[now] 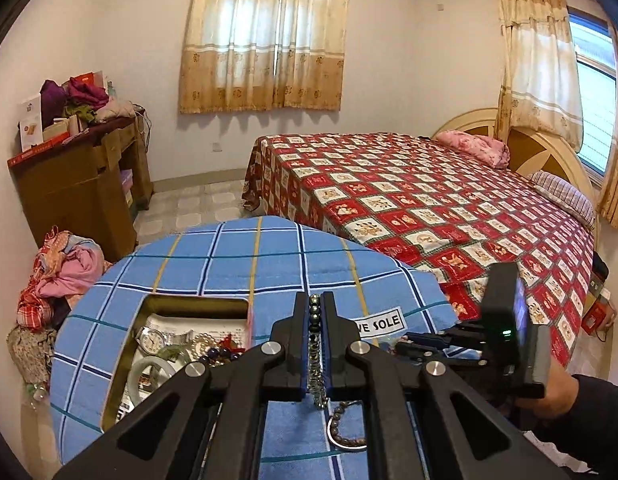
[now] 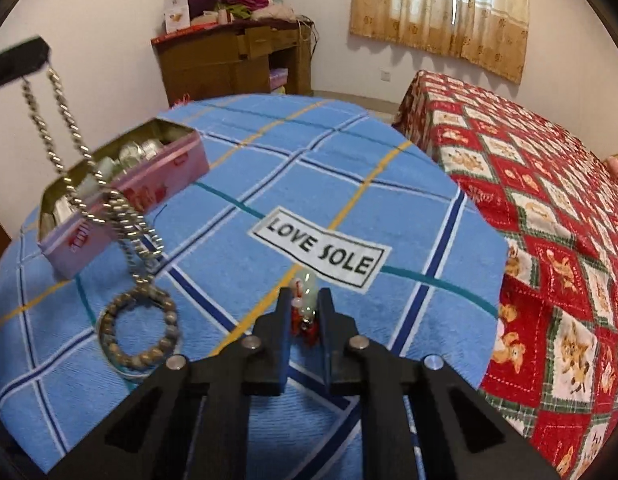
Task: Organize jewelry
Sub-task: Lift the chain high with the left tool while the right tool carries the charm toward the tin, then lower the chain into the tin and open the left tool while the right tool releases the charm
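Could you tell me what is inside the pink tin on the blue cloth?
In the pink tin: a wristwatch, a pale green bangle, a pearl strand, dark blue beads and a red charm. The left gripper covers its near corner.

both wrist cams sit low and close over the blue plaid worktop (image 1: 237, 264), left faces the bed (image 1: 429, 200), right faces the dresser (image 2: 229, 64), both catch the tin (image 2: 121, 196)

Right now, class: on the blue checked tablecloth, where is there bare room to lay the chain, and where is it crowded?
Free: beyond the LOVE SOLE label, toward the bed. Crowded: near the pink tin, beaded bracelet and hanging chain.
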`<move>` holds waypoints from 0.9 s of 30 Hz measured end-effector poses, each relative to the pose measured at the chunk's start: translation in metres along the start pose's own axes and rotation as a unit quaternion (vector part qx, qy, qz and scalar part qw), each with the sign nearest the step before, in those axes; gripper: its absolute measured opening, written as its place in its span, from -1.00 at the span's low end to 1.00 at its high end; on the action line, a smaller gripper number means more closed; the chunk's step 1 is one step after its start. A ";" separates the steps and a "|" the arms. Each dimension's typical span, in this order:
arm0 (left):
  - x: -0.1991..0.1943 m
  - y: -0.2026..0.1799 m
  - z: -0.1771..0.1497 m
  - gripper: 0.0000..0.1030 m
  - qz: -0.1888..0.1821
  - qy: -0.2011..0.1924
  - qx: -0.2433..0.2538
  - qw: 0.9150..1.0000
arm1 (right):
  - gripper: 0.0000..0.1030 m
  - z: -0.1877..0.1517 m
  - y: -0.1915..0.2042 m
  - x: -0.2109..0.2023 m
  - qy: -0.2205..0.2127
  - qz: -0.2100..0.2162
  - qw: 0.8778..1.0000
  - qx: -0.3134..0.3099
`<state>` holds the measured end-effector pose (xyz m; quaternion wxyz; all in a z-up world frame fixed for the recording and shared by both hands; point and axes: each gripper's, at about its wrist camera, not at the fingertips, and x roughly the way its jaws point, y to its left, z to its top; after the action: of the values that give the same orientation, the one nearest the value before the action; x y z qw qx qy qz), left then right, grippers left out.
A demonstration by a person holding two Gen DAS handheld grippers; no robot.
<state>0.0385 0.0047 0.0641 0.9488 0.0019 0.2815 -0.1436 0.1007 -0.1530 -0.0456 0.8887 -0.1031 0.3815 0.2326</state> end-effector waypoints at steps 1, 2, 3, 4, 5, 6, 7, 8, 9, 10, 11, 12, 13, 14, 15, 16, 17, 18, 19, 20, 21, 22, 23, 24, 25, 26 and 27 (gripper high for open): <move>-0.001 0.000 0.001 -0.92 0.002 -0.002 0.001 1.000 | -0.73 0.003 0.003 -0.003 -0.005 0.002 1.000 -0.001; -0.004 0.001 0.004 -0.92 0.004 -0.006 0.002 1.000 | -0.73 0.007 0.006 -0.008 -0.012 0.004 1.000 -0.005; -0.007 0.003 0.006 -0.92 0.008 -0.009 0.003 1.000 | -0.73 0.011 0.010 -0.013 -0.019 0.006 1.000 -0.009; -0.010 0.004 0.008 -0.92 0.011 -0.013 0.003 1.000 | -0.73 0.016 0.015 -0.016 -0.025 0.008 1.000 -0.013; -0.014 0.007 0.011 -0.92 0.014 -0.017 0.004 1.000 | -0.73 0.020 0.018 -0.019 -0.031 0.011 0.999 -0.016; -0.018 0.010 0.014 -0.92 0.019 -0.022 0.003 1.000 | -0.73 0.024 0.022 -0.020 -0.036 0.013 0.999 -0.019; -0.020 0.013 0.016 -0.92 0.023 -0.026 0.003 0.999 | -0.73 0.030 0.027 -0.024 -0.043 0.019 0.999 -0.023; -0.024 0.016 0.019 -0.92 0.028 -0.030 0.003 0.999 | -0.73 0.035 0.030 -0.025 -0.047 0.023 0.998 -0.024; -0.027 0.020 0.021 -0.92 0.032 -0.033 0.002 0.999 | -0.73 0.040 0.033 -0.026 -0.053 0.029 0.998 -0.024; -0.030 0.024 0.023 -0.92 0.037 -0.036 0.001 0.999 | -0.73 0.044 0.037 -0.027 -0.057 0.035 0.997 -0.024; -0.033 0.028 0.025 -0.92 0.043 -0.039 -0.001 0.998 | -0.73 0.048 0.040 -0.027 -0.062 0.040 0.997 -0.025; -0.036 0.032 0.027 -0.92 0.050 -0.041 -0.002 0.998 | -0.73 0.051 0.042 -0.028 -0.065 0.043 0.997 -0.026; -0.039 0.036 0.028 -0.92 0.056 -0.044 -0.004 0.997 | -0.73 0.057 0.048 -0.028 -0.069 0.050 0.996 -0.029; -0.042 0.039 0.029 -0.92 0.062 -0.046 -0.006 0.997 | -0.73 0.060 0.051 -0.028 -0.073 0.054 0.995 -0.031; -0.045 0.044 0.030 -0.92 0.069 -0.048 -0.009 0.996 | -0.73 0.065 0.056 -0.028 -0.076 0.058 0.995 -0.033; -0.047 0.047 0.030 -0.92 0.074 -0.050 -0.010 0.996 | -0.73 0.067 0.059 -0.028 -0.079 0.062 0.994 -0.034; -0.049 0.051 0.030 -0.92 0.078 -0.052 -0.012 0.995 | -0.73 0.071 0.063 -0.028 -0.082 0.067 0.994 -0.037; -0.051 0.054 0.031 -0.92 0.082 -0.053 -0.015 0.995 | -0.73 0.074 0.067 -0.028 -0.084 0.071 0.993 -0.039; -0.052 0.057 0.030 -0.92 0.085 -0.053 -0.016 0.995 | -0.73 0.079 0.075 -0.027 -0.089 0.077 0.992 -0.044; -0.053 0.059 0.029 -0.92 0.089 -0.053 -0.017 0.994 | -0.73 0.083 0.080 -0.027 -0.092 0.082 0.991 -0.047; -0.054 0.062 0.029 -0.92 0.094 -0.053 -0.017 0.994 | -0.73 0.085 0.084 -0.027 -0.095 0.086 0.990 -0.051; -0.054 0.065 0.028 -0.92 0.099 -0.052 -0.017 0.994 | -0.73 0.088 0.090 -0.026 -0.097 0.090 0.990 -0.054; -0.054 0.067 0.026 -0.92 0.103 -0.052 -0.018 0.993 | -0.73 0.090 0.095 -0.024 -0.098 0.094 0.989 -0.057; -0.054 0.070 0.025 -0.92 0.107 -0.050 -0.020 0.993 | -0.73 0.093 0.100 -0.023 -0.099 0.099 0.988 -0.060; -0.053 0.072 0.022 -0.92 0.110 -0.049 -0.021 0.992 | -0.73 0.095 0.105 -0.020 -0.099 0.104 0.988 -0.062; -0.052 0.076 0.020 -0.92 0.115 -0.047 -0.023 0.992 | -0.73 0.095 0.108 -0.020 -0.099 0.107 0.987 -0.063; -0.050 0.079 0.017 -0.92 0.121 -0.045 -0.025 0.991 | -0.73 0.097 0.113 -0.017 -0.100 0.112 0.987 -0.064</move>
<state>0.0288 0.0926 0.0994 0.9706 0.0057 0.2397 -0.0210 0.0955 -0.0251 0.0331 0.8824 -0.0930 0.2839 0.3635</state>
